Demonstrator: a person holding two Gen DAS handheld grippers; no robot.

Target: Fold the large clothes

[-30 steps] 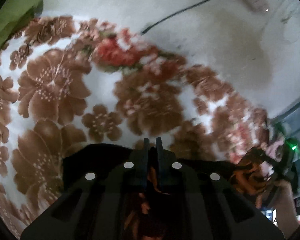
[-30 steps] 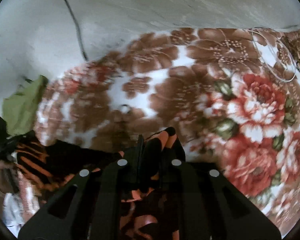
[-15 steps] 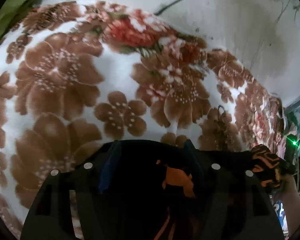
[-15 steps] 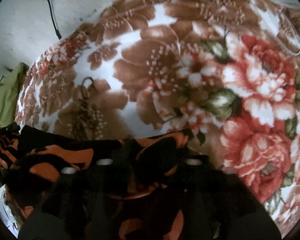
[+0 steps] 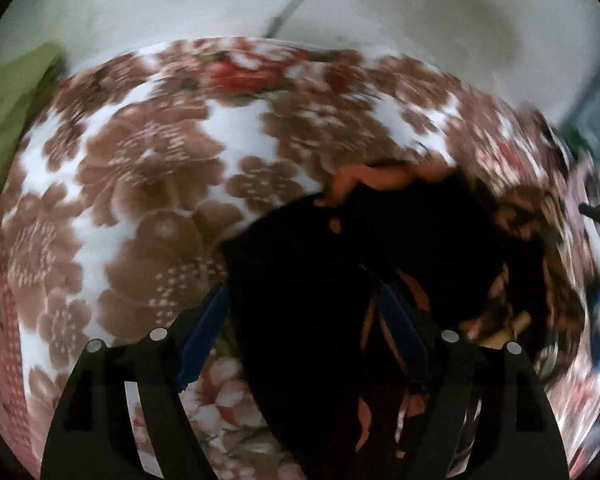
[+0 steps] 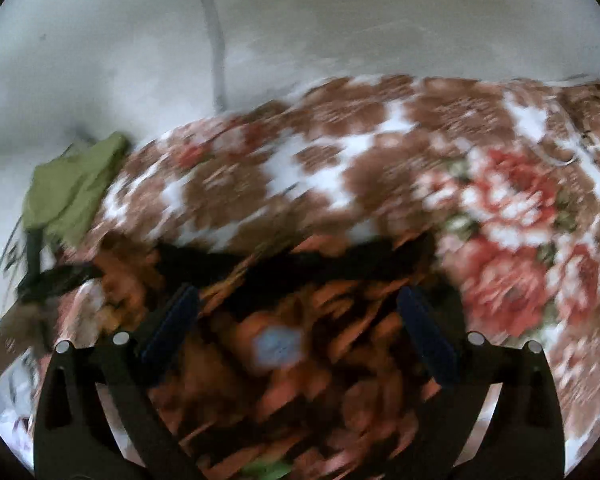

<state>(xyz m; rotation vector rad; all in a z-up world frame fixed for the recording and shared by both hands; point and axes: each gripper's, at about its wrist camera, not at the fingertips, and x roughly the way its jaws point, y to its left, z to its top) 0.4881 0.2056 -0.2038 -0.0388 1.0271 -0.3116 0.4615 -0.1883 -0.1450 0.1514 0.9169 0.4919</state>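
A black garment with orange stripes (image 5: 380, 248) lies on the floral blanket (image 5: 140, 168). In the left wrist view my left gripper (image 5: 304, 292) is open, its blue pads spread wide above the garment's dark left part. In the right wrist view the same garment (image 6: 300, 320) lies bunched under my right gripper (image 6: 298, 296), which is open too and holds nothing. Both views are blurred by motion. The left gripper and the hand holding it show at the left edge of the right wrist view (image 6: 56, 280).
A green cloth (image 6: 72, 184) lies at the blanket's far left corner, also in the left wrist view (image 5: 8, 104). A pale wall (image 6: 340, 20) with a dark cable (image 6: 216, 40) stands behind the bed. Blurred clutter sits at the right edge (image 5: 596, 320).
Both grippers were shut on the garment a second ago. They opened and let it drop onto the blanket, then lifted back a little. The garment now lies free beneath them.
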